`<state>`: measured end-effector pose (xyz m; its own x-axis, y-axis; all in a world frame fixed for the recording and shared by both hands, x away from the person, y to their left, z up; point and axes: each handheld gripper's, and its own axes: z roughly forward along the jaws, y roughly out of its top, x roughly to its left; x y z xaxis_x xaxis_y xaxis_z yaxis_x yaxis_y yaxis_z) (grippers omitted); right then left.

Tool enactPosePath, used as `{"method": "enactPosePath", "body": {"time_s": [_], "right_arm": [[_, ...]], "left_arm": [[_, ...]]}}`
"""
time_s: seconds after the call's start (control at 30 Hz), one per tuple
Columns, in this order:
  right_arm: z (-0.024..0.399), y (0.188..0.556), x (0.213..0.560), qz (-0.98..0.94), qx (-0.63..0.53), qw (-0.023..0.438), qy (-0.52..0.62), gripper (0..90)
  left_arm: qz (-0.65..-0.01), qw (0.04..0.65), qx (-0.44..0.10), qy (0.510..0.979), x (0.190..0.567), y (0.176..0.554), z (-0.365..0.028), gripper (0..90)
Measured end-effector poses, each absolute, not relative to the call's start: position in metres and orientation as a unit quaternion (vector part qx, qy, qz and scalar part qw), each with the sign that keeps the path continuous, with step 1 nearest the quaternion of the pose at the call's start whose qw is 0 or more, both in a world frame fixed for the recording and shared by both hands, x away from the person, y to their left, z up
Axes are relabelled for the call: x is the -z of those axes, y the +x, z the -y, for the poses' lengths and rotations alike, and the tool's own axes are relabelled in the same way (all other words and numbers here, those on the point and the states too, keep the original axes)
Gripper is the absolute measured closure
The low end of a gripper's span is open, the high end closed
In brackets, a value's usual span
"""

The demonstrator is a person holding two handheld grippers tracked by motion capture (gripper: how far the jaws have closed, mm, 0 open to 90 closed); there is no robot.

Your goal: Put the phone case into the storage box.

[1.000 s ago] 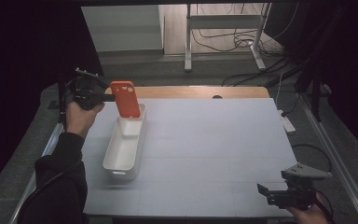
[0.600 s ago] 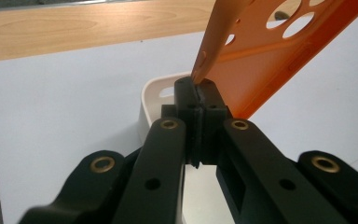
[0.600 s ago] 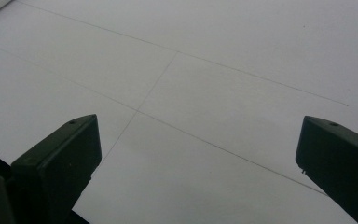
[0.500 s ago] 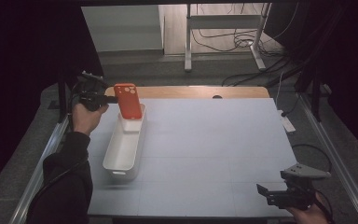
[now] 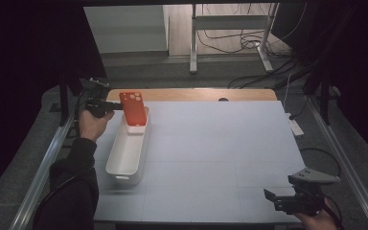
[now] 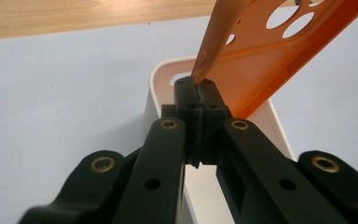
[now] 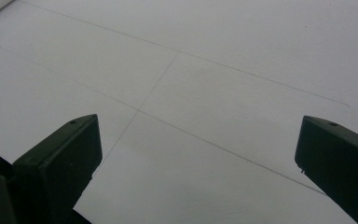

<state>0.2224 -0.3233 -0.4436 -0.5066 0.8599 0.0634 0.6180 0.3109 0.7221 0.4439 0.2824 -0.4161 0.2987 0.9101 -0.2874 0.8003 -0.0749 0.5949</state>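
Observation:
An orange phone case (image 5: 133, 108) with round camera holes stands almost upright over the far end of a long white tray (image 5: 124, 160). My left gripper (image 5: 116, 107) is shut on the case's left edge. In the left gripper view the jaws meet on the thin orange edge of the phone case (image 6: 256, 60), with the white tray's rim (image 6: 154, 84) just beyond. My right gripper (image 5: 270, 198) hovers at the table's near right corner. Its jaws stand wide open over bare white tabletop (image 7: 205, 84), with nothing between them.
A white mat (image 5: 220, 153) covers the table, with a wooden strip (image 5: 196, 94) along the far edge. Metal rails run along both sides. Beyond the table are a stand's legs and cables on the floor (image 5: 230, 43).
The left gripper has carried the orange case downward, and its lower end now sits at the tray's far end. The right gripper has stayed where it was.

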Motion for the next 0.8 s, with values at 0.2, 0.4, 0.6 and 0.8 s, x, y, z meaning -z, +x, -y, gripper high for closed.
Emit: {"method": "enactPosePath", "body": {"time_s": [0.2, 0.4, 0.6, 0.8], "right_arm": [[0.322, 0.222, 0.444, -0.794, -0.355, 0.171, 0.463, 0.2], [0.323, 0.222, 0.444, -0.794, -0.355, 0.170, 0.463, 0.3], [0.322, 0.223, 0.444, -0.795, -0.354, 0.170, 0.463, 0.3], [0.322, 0.223, 0.444, -0.796, -0.353, 0.169, 0.462, 0.3]], "left_arm": [[-0.592, 0.335, -0.080, 0.728, 0.425, 0.446, -0.278, 89.1], [-0.597, 0.329, -0.081, 0.728, 0.432, 0.448, -0.275, 89.1], [-0.600, 0.324, -0.083, 0.727, 0.438, 0.450, -0.273, 89.1], [-0.599, 0.319, -0.088, 0.729, 0.444, 0.452, -0.268, 89.0]]}}
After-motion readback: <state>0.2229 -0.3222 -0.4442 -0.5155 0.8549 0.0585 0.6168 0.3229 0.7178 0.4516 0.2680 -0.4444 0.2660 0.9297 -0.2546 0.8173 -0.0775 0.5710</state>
